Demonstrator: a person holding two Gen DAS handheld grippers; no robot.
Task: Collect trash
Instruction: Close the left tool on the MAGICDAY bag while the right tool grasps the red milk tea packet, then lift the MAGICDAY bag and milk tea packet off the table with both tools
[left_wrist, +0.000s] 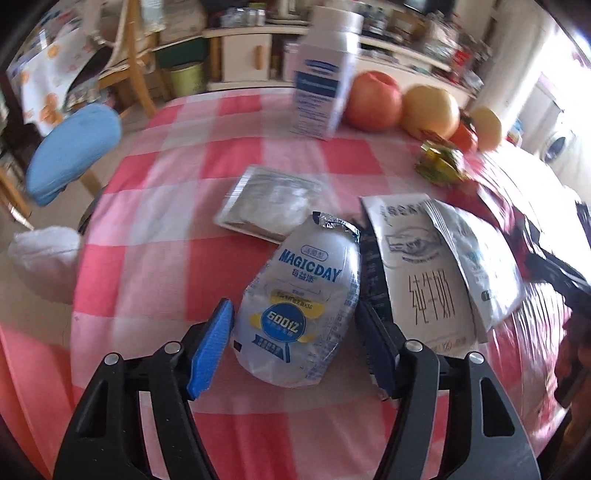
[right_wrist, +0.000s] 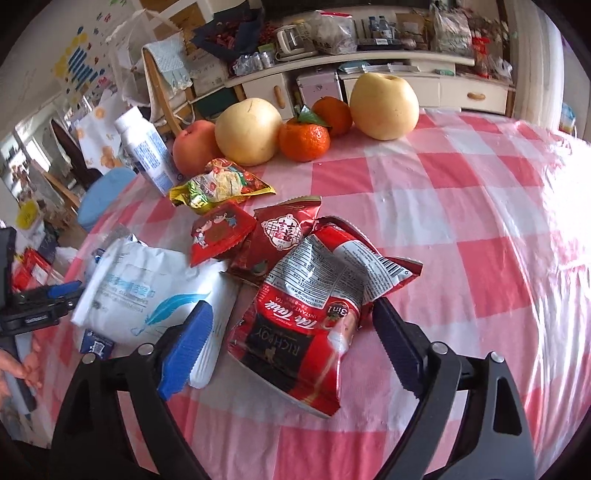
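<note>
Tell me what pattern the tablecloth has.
The tablecloth is a pink and white check, clearest in the right wrist view.

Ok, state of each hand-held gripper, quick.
Left hand-held gripper: open, astride the bottle, not gripping.
Right hand-held gripper: open, astride the red packet, not gripping.

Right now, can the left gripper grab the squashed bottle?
Probably yes. The bottle lies flat between the left gripper's open fingers, with nothing on top of it.

Glossy plastic bottle (left_wrist: 299, 302); shiny foil packet (right_wrist: 314, 325).
</note>
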